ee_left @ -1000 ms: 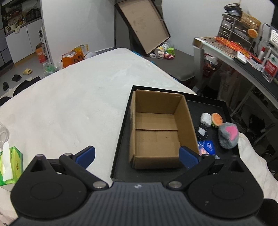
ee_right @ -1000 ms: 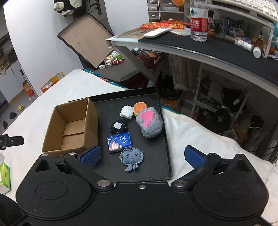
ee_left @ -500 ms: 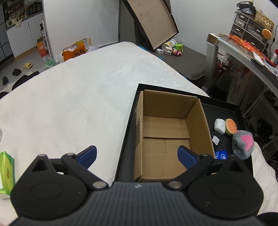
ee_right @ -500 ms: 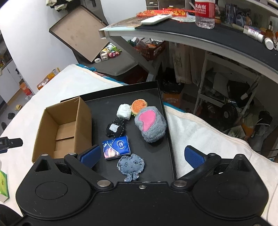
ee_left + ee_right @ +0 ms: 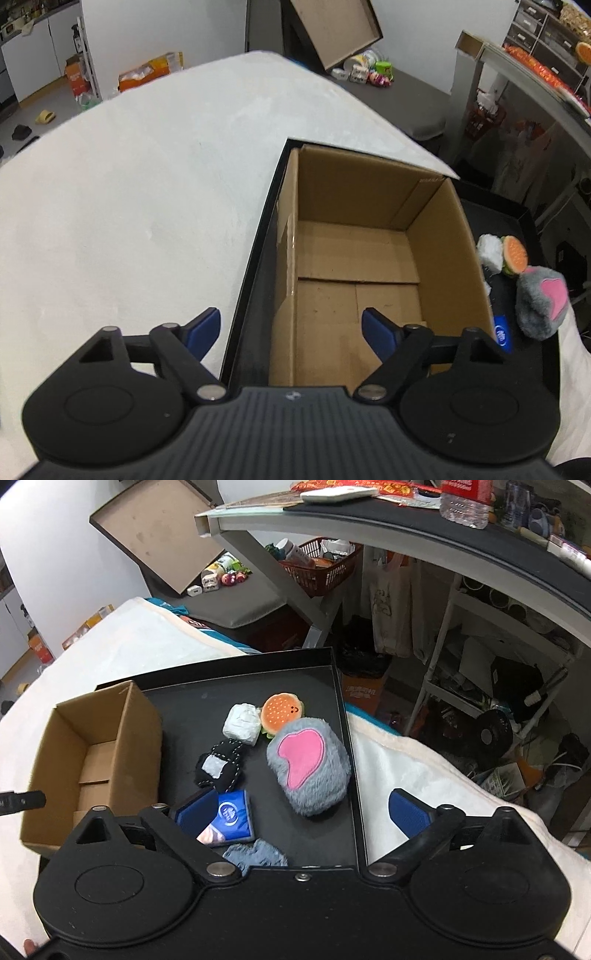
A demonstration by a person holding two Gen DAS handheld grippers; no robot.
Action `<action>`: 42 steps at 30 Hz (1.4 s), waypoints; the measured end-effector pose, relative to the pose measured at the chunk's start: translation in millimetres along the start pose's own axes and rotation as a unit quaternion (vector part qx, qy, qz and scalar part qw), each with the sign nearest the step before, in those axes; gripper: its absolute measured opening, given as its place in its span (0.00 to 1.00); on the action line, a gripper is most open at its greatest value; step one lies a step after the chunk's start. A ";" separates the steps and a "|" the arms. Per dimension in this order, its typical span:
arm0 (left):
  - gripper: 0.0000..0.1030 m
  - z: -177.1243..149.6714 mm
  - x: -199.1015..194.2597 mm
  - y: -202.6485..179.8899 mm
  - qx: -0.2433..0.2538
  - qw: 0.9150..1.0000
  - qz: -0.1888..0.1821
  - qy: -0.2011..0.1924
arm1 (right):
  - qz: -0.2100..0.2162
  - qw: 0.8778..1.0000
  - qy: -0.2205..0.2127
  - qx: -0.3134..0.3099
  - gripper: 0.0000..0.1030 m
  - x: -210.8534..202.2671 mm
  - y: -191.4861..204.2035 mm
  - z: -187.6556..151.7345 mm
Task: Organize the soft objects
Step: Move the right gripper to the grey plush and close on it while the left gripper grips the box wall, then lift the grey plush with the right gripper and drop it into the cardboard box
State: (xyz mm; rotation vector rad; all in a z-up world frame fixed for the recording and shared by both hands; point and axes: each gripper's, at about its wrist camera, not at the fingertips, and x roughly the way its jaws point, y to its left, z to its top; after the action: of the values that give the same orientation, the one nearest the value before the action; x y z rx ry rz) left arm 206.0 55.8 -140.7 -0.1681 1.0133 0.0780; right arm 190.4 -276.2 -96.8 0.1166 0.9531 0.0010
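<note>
An empty cardboard box stands at the left of a black tray; it also shows in the right wrist view. Right of it on the tray lie a grey and pink plush, a burger plush, a white soft block, a black pouch, a blue tissue pack and a grey-blue denim piece. My left gripper is open over the box's near left wall. My right gripper is open above the tray's near end, just before the grey plush.
The tray lies on a white blanket. A desk with clutter stands to the right, with a red basket and shelves under it. A brown board leans on the far wall.
Both grippers have moved forward and lower toward the tray. The box fills more of the left view and the plush toys are closer in the right view. Both stay open.
</note>
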 end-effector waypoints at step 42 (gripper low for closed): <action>0.12 -1.2 35.0 20.2 -0.024 1.000 -0.009 0.007 | -0.054 0.994 0.048 -0.086 0.42 66.9 25.6 0.7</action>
State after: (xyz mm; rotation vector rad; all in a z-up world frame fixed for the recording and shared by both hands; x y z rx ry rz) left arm 220.6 75.0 -173.2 -0.2210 1.0240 0.0845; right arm 231.1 -247.3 -148.1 -0.0951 1.0499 -0.0111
